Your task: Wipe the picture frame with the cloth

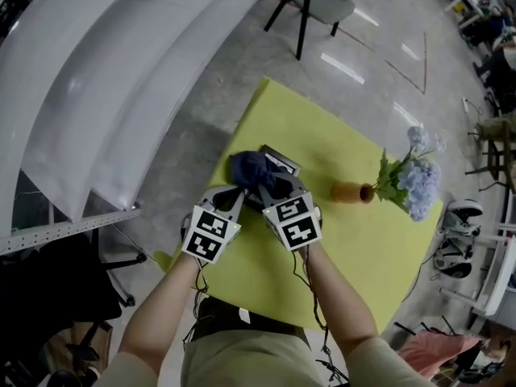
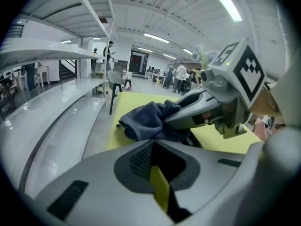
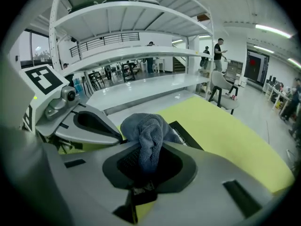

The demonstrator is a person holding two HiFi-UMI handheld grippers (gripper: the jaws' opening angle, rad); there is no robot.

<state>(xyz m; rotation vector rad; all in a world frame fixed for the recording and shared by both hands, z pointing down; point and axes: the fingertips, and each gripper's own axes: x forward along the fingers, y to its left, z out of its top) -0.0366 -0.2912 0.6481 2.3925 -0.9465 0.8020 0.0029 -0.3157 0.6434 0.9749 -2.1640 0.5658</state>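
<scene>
In the head view, the picture frame [image 1: 282,161] is seen lying flat on the yellow bench [image 1: 339,135]. The dark blue cloth [image 1: 251,170] is bunched on top of the frame and most of the frame is covered by it. The right gripper [image 1: 270,190] is set on the frame from the person's side, and the left gripper [image 1: 236,196] is placed just beside the frame's left edge. The bench edge runs close to the left of the frame, so the frame could be pushed over it if it were not steadied. A vase [image 1: 352,192] of pale blue flowers [image 1: 415,176] is laid on its side to the right of the frame, apart from it. It could be knocked or rolled if strokes were carried wide that way. A chair [image 1: 314,2] and white shelves [image 1: 97,95] are well beyond the frame and are not judged to be in the way. In the left gripper view, the jaws are seen brought together with nothing between them. The frame is therefore probably not held, and it may be dragged along with the cloth. In the right gripper view, the jaws are clamped on a fold of the cloth above the frame. Only a fold is caught, so the cloth might be pulled loose under pressure, and the frame might then be scraped by a bare jaw tip.
</scene>
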